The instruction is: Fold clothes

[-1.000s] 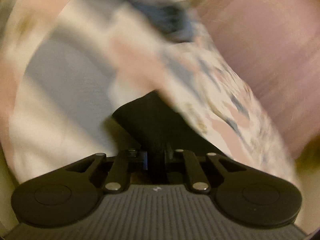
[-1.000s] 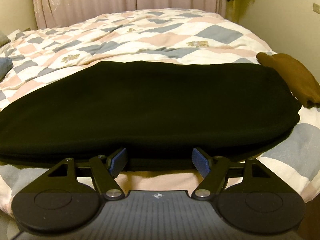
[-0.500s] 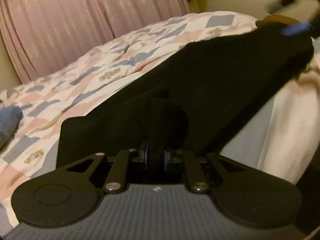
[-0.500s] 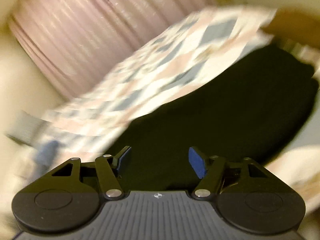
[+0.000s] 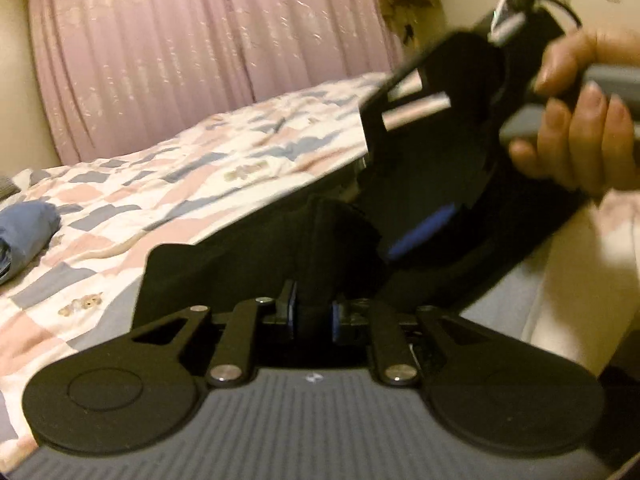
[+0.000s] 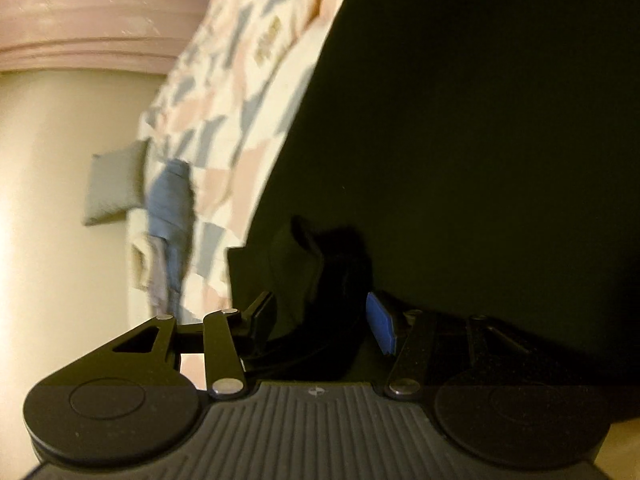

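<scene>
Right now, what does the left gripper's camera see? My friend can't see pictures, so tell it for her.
The left gripper is shut on a bunched fold of black cloth garment lying on a pink, blue and white patchwork quilt. The right gripper, held in a person's hand, reaches in beside it. Pink curtains hang behind.
</scene>
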Demonstrator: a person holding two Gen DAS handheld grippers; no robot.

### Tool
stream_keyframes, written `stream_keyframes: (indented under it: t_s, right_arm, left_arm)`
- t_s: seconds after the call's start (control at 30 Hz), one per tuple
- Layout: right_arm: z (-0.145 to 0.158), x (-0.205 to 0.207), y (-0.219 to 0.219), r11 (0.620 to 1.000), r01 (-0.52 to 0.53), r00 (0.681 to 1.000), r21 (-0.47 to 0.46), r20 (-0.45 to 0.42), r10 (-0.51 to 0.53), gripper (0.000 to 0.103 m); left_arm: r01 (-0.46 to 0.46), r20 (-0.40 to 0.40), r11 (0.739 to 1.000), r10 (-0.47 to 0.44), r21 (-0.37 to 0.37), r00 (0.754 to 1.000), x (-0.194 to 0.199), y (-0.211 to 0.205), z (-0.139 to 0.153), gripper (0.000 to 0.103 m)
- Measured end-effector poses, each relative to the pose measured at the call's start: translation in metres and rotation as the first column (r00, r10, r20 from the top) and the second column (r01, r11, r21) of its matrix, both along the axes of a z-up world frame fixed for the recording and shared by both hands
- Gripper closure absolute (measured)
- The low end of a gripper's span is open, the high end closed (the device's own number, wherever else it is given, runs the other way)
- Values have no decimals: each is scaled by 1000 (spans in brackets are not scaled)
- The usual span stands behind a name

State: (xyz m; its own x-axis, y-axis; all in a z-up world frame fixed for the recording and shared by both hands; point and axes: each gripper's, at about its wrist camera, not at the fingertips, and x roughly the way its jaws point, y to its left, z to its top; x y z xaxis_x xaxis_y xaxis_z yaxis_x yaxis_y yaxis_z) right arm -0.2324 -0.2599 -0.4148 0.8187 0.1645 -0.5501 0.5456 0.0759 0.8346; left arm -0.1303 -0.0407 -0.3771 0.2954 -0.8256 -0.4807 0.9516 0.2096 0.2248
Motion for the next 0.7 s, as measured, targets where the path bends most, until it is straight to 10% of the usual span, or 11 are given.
stream_keyframes:
  t_s: [0.23, 0.3, 0.33, 0.37, 0.6, 0.7]
  right_arm:
    - [-8, 26, 8, 998, -24, 1000, 57, 22, 22, 46]
    - [-11, 33, 10, 997, -34, 999, 63, 21, 32, 65]
    - [-12, 35, 11, 998, -46, 999, 42, 3, 46, 90]
    - [-13, 38, 11, 998, -59, 998, 22, -16, 59, 93]
    - [17, 6, -8, 978, -70, 997, -195, 1, 71, 95]
    - [40, -27, -29, 950, -56, 998, -307, -10, 55, 95]
  left_arm:
    - [53, 0, 999, -53, -2, 999, 3, 8, 9, 87]
    - [77, 7, 997, -77, 9, 997, 1, 11, 11, 86]
    - [89, 11, 996, -89, 15, 996, 1, 13, 12, 86]
    - [101, 15, 995, -101, 20, 995, 0, 14, 13, 84]
    - [122, -249, 989, -139, -83, 958, 39, 36, 65, 81]
    - [94, -215, 994, -104, -59, 971, 46, 22, 70, 81]
